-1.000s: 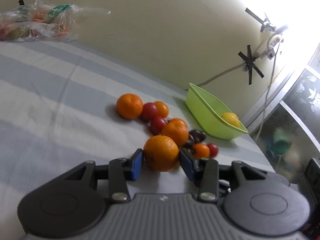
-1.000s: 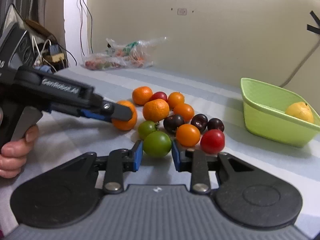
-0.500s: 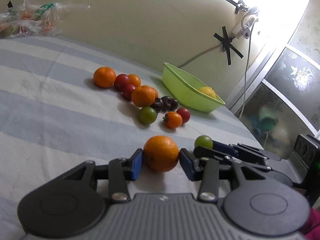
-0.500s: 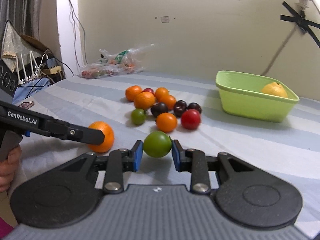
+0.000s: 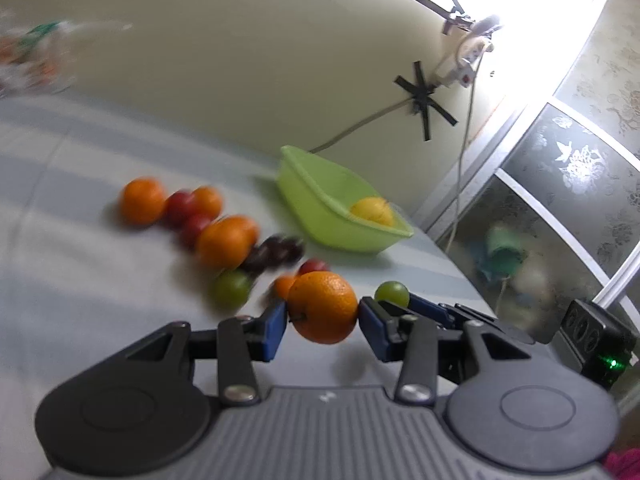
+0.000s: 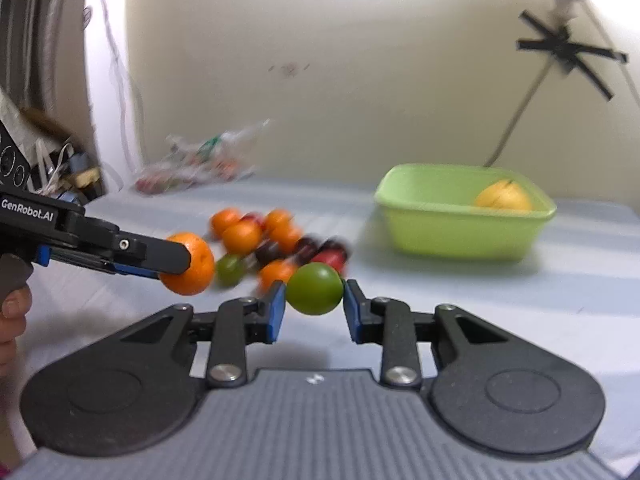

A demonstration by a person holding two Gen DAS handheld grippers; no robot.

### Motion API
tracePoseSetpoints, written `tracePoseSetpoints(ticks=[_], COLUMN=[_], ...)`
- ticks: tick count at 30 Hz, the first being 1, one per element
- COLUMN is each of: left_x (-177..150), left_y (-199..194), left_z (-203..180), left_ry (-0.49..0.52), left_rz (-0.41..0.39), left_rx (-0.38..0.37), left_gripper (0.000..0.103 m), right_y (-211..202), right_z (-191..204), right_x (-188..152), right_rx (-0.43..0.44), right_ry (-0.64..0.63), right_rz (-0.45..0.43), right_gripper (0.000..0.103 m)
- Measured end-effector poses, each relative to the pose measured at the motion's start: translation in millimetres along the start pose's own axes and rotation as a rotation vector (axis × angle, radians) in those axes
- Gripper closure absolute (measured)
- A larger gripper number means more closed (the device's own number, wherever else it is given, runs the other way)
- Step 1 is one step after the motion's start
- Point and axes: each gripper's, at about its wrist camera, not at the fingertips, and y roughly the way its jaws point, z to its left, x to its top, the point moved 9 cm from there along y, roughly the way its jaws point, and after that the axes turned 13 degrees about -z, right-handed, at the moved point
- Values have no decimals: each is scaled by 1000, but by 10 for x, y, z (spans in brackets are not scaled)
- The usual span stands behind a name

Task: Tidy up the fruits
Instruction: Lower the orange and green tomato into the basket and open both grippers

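Observation:
My left gripper [image 5: 322,320] is shut on an orange [image 5: 322,307] and holds it above the striped cloth; it also shows in the right wrist view [image 6: 188,263]. My right gripper [image 6: 314,304] is shut on a green tomato [image 6: 314,288], which also shows in the left wrist view [image 5: 392,294]. A pile of oranges, red, dark and green fruits [image 5: 224,236] lies on the cloth. A lime green basket [image 6: 464,216] holds a yellow fruit [image 6: 503,197] beyond the pile, to the right.
A plastic bag of produce [image 6: 196,160] lies at the far edge by the wall. A cable [image 5: 360,124] runs down the wall behind the basket [image 5: 340,208]. A glass door [image 5: 560,200] stands right of the table.
Both grippers have lifted higher with their fruits and moved toward the pile and basket. The views are motion-blurred.

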Motion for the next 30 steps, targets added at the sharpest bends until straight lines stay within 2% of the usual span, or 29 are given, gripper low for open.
tracePoseSetpoints(ticks=[4, 9, 13, 17, 21, 24, 25, 26, 30], left_x=[269, 580, 604, 518, 468, 500, 524, 561, 749], left_y=[410, 1073, 1509, 1781, 1862, 1843, 1807, 1745, 1335], left_z=[-154, -227, -271, -245, -178, -201, -213, -231, -237], left_ry=[28, -16, 20, 46, 27, 38, 39, 38, 28], left_rz=[-5, 6, 48, 87, 100, 88, 81, 68, -14], left_rx=[-32, -49, -33, -1, 6, 8, 10, 3, -16], left_gripper=[63, 63, 63, 63, 58, 51, 50, 50, 50], right_y=[91, 354, 615, 749, 828, 834, 831, 810, 726], right_z=[-371, -800, -949, -971, -994, -1011, -1004, -1027, -994], right_x=[252, 470, 501, 482, 393, 406, 420, 390, 457], right_rx=[-67, -119, -142, -148, -164, -172, -169, -204, -214], right_ry=[2, -7, -29, -45, -55, -51, -42, -24, -10], right_rz=[-71, -114, -100, -82, -36, -34, -38, 6, -25], right_gripper=[69, 69, 69, 68, 67, 59, 57, 57, 57])
